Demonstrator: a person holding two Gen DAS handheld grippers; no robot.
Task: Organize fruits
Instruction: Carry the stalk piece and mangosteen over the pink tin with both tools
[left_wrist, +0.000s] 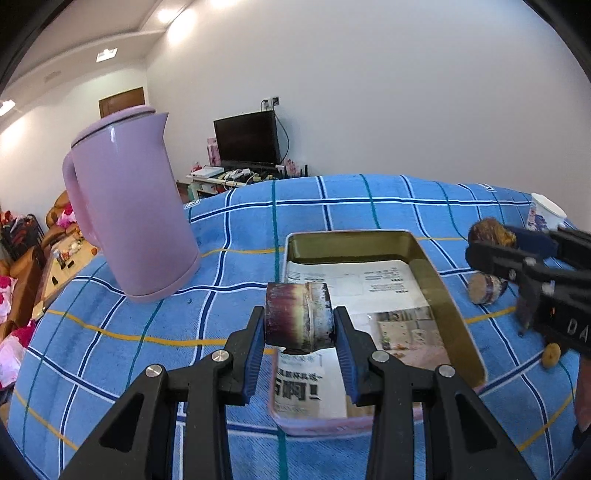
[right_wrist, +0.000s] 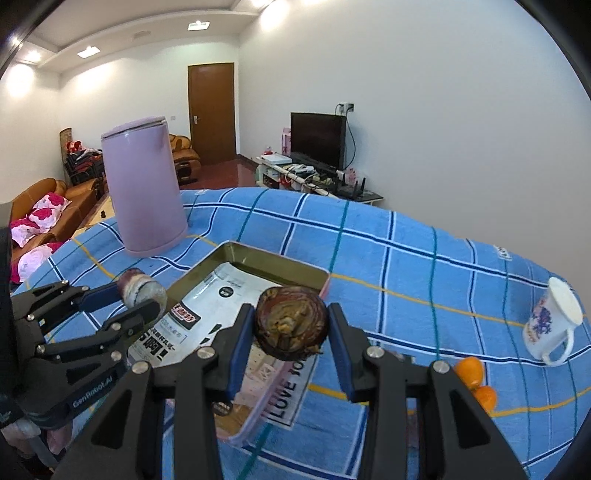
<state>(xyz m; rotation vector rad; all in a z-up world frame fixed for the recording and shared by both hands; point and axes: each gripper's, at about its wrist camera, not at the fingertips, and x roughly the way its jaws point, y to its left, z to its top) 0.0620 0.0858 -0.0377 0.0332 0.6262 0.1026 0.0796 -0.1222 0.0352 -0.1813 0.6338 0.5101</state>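
My left gripper (left_wrist: 299, 325) is shut on a purple sugarcane piece (left_wrist: 300, 317) and holds it above the near left part of the gold tin tray (left_wrist: 443, 295). My right gripper (right_wrist: 291, 328) is shut on a second purple-brown sugarcane piece (right_wrist: 291, 326) above the tray's (right_wrist: 258, 254) near right edge. Each gripper shows in the other's view: the right one (left_wrist: 491, 240) at the right, the left one (right_wrist: 140, 295) at the left. A third cane piece (left_wrist: 485, 288) and a small orange fruit (left_wrist: 551, 355) lie on the cloth right of the tray. Two small oranges (right_wrist: 476, 380) lie beside my right gripper.
A tall pink kettle (left_wrist: 129, 210) stands left of the tray on the blue checked cloth (left_wrist: 369, 206). A white printed mug (right_wrist: 554, 325) stands at the right. Paper lines the tray bottom (left_wrist: 354, 280). A TV and sofas are beyond the table.
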